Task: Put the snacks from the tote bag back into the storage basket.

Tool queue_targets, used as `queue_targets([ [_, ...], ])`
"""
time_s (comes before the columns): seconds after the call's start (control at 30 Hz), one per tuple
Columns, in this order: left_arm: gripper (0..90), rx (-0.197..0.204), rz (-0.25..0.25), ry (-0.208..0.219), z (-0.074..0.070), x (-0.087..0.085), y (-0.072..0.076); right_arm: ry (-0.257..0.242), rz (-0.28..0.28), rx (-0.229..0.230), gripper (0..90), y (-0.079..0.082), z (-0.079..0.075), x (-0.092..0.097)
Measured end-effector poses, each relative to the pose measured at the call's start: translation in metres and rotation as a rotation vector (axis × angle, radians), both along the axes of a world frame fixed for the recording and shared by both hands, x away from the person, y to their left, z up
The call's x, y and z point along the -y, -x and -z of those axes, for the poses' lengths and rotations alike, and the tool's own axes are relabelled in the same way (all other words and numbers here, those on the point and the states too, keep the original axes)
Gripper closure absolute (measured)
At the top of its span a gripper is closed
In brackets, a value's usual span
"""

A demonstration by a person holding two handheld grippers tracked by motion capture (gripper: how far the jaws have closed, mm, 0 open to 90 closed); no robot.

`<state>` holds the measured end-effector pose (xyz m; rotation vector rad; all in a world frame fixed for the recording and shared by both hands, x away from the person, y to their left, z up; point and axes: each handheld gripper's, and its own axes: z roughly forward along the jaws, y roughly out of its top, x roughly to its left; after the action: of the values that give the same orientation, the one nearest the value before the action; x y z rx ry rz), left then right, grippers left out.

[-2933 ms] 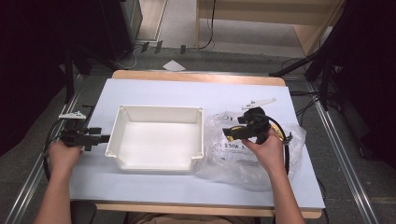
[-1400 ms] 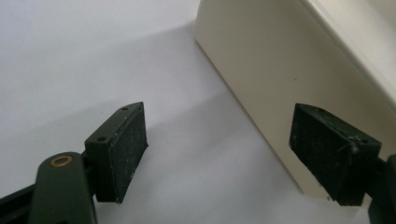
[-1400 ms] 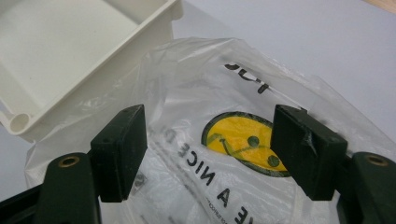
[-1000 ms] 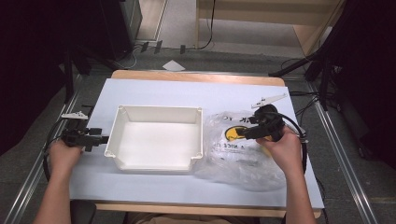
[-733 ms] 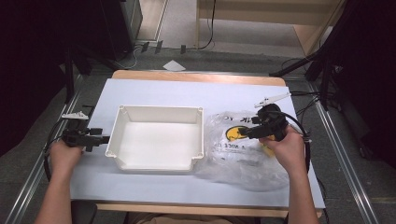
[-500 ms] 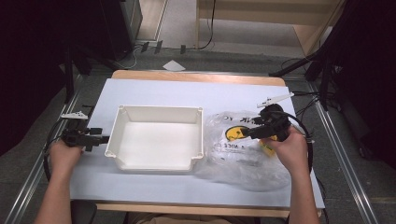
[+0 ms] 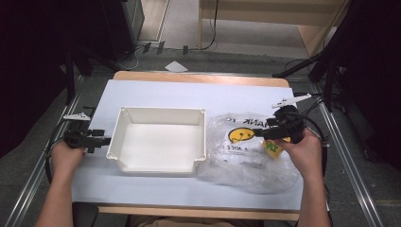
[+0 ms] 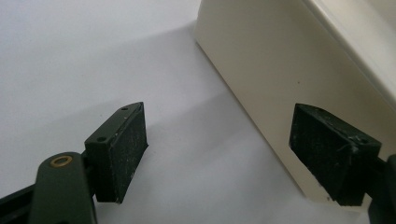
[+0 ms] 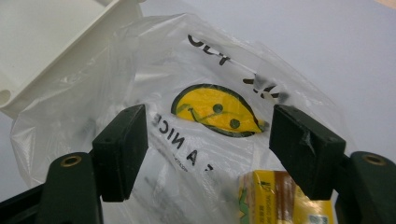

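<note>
A clear plastic bag (image 7: 246, 151) lies on the right half of the table (image 7: 189, 94), close to the front edge. It has a yellow smiley face (image 7: 239, 135) and black letters printed on it. A small yellow box (image 7: 273, 146) sits in the bag, on its right side. The right gripper (image 7: 257, 133) hangs just over the bag, with the person's right hand (image 7: 300, 151) behind it near the right edge of the table. In the right gripper view its two black jaws stand wide apart, and nothing is pinched between them. The smiley face (image 9: 215, 109) shows in the gap between the jaws, and the yellow box (image 9: 275, 196) lies low down, just beside the right-hand jaw. I cannot tell if the jaws touch the bag (image 9: 140, 93). A white tray (image 7: 161, 163) sits in the middle of the table, and the bag's left side touches the tray's right wall. The left gripper (image 7: 105, 141) is at the left edge of the table, just beside the tray's left wall. In the left gripper view its jaws are wide apart too and hold nothing. One jaw is right up against the tray's wall (image 8: 280, 84), and the other is over the bare table (image 8: 93, 56).
</note>
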<state>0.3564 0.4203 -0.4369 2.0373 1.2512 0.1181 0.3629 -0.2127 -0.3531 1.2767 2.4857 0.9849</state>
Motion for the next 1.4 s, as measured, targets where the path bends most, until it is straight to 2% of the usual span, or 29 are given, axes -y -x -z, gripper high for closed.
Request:
queue_targets([
  [0.7,20.3,0.002,-0.003,-0.005,-0.001,-0.001,0.002,0.000,0.081,-0.009,28.8,0.004,-0.004,0.037],
  [1.03,20.4,-0.002,-0.005,-0.008,0.000,0.000,0.002,0.035,0.092,-0.041,28.8,0.003,0.002,0.042],
  [1.4,20.4,0.005,-0.010,-0.003,-0.002,-0.002,0.004,0.071,0.102,-0.102,28.7,0.000,0.013,0.046],
])
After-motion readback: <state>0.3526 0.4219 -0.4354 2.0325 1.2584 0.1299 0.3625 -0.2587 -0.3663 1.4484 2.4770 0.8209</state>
